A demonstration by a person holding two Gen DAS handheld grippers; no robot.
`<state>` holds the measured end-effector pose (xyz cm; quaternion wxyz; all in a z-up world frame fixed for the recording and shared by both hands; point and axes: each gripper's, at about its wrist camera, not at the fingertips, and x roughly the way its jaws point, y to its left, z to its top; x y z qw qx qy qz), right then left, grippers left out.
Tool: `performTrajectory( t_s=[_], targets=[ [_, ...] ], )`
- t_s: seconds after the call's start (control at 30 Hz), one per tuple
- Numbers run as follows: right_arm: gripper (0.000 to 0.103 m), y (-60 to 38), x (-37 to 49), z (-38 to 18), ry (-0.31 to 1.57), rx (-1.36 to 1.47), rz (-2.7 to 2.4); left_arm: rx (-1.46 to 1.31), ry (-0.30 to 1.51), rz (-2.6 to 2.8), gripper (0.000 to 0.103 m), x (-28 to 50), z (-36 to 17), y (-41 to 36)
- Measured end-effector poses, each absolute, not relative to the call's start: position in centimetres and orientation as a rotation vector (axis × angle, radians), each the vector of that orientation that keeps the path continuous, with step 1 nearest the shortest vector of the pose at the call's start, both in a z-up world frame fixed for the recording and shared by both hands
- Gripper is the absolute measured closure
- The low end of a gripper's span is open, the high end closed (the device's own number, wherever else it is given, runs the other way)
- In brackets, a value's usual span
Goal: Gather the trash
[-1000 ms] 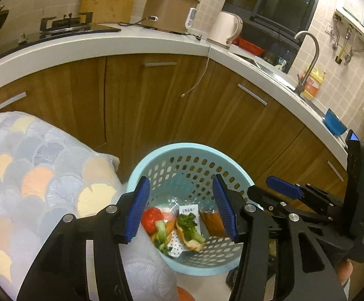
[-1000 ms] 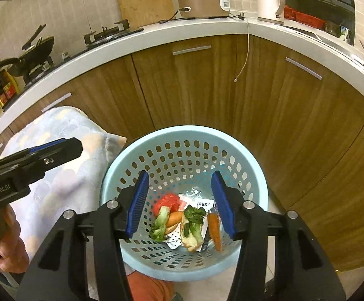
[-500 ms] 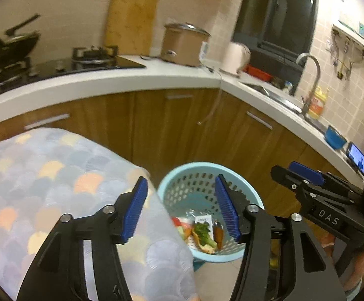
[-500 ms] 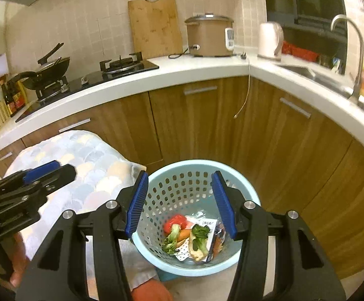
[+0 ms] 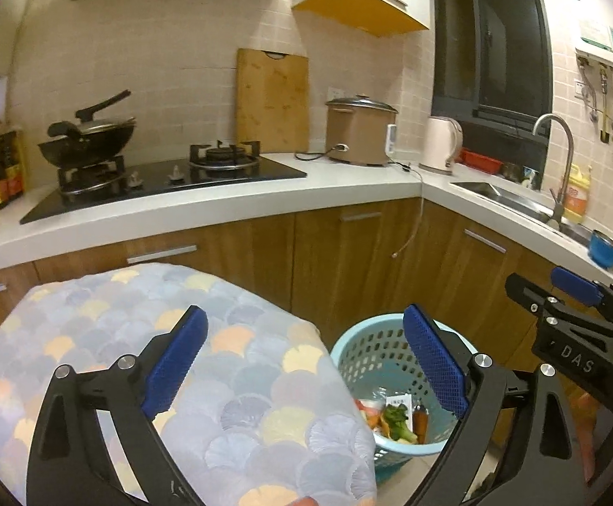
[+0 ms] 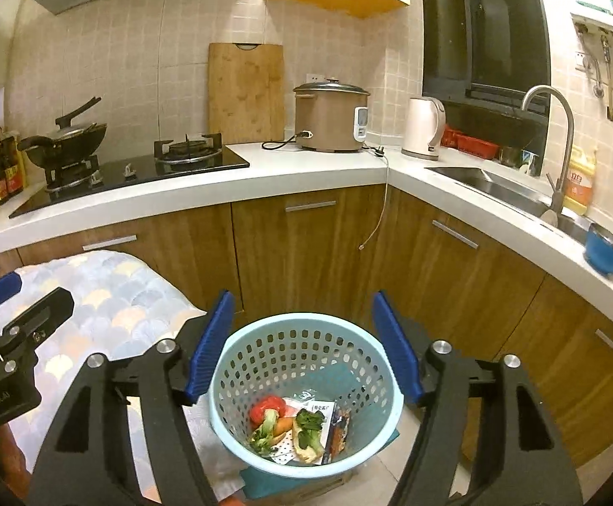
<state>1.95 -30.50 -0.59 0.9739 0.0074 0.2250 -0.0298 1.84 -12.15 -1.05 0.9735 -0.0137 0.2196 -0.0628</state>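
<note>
While you are hovering over the patterned tablecloth (image 5: 238, 379), your left gripper (image 5: 306, 362) is gaping wide, gripping nothing; your right gripper (image 6: 302, 348) is likewise spreading empty above the blue basket (image 6: 386, 383), where the vegetable scraps (image 6: 289, 426) are lying.

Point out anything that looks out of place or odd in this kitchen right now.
One thing: the rice cooker's cord hangs unplugged over the counter edge, its end dangling against the cabinet doors. Otherwise, scraps lie inside the blue basket; none show outside it.
</note>
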Motion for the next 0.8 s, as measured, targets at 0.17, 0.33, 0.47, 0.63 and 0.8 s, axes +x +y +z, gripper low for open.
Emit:
performTrajectory(
  t_s=[0.17,0.33,0.47,0.63,0.8],
  targets=[
    [0.037,-30.8,2.14,-0.77,0.456,0.029,-0.058,-0.036,0.441,-0.102,0.011,1.87,-1.38,-11.81],
    [0.035,-30.83,2.23,-0.86,0.456,0.034,-0.058,-0.038,0.444,-0.097,0.01,1.84,-1.55,-11.55],
    [0.033,-30.97,2.3,-0.84,0.454,0.037,-0.056,-0.035,0.446,-0.096,0.008,1.78,-1.63,-11.64],
    [0.031,-31.22,2.4,-0.99,0.458,0.043,-0.059,-0.036,0.453,-0.099,0.008,1.87,-1.8,-11.65],
    [0.03,-31.24,2.69,-1.29,0.485,0.045,-0.063,-0.027,0.455,-0.097,0.008,1.82,-2.01,-11.64]
  ],
)
